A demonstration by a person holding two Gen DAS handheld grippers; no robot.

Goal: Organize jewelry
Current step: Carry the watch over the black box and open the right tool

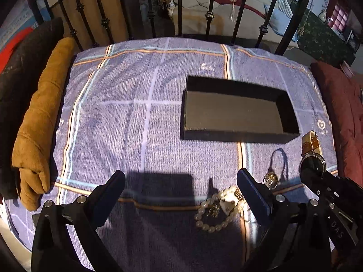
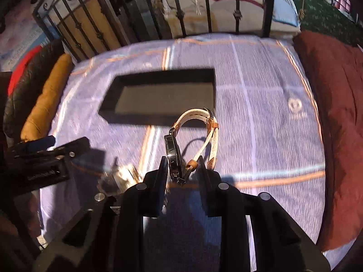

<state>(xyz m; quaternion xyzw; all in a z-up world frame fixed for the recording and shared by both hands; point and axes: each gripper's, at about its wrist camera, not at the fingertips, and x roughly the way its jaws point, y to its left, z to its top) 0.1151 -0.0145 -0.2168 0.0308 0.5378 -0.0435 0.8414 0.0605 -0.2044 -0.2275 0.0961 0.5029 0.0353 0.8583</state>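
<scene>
An open black box lies on the blue checked bed cover, nothing inside it. My right gripper is shut on a watch with a dark round face and a cream strap, held above the cover just in front of the box. A pearl bracelet, a white charm and a small clear piece lie in a heap on the cover. My left gripper hangs open over the cover, its right finger just above the heap.
A black iron bed rail runs behind the cover. A tan cushion borders the left side and a dark red cushion the right. The blue cover left of the box is bare.
</scene>
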